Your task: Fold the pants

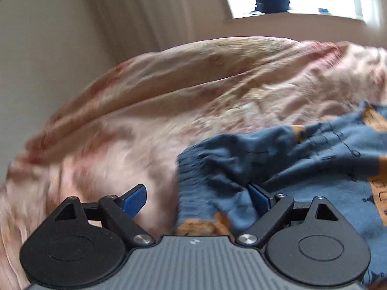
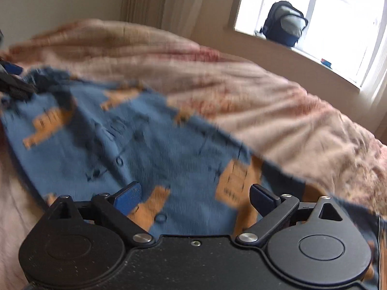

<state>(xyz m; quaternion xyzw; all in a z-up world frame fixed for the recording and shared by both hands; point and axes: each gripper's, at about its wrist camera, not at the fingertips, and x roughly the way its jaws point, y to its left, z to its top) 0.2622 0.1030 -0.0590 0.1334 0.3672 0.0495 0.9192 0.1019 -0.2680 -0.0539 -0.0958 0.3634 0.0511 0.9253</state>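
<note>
Blue cotton pants (image 2: 135,140) with orange blocks lie spread on the pink bedspread (image 1: 121,120). The left hand-held gripper (image 1: 198,198) gapes wide at the elastic waistband at about three o'clock of it, holding nothing; the right hand-held gripper (image 2: 196,198) hangs equally wide over the cloth, empty. A fold looks just laid; next, each needs a fresh edge to pinch.

one pants (image 2: 150,145), one bedspread (image 2: 278,111), one backpack (image 2: 285,24).

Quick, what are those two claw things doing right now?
Left gripper: fingers open, holding nothing.
Right gripper: fingers open over the pants, holding nothing.
</note>
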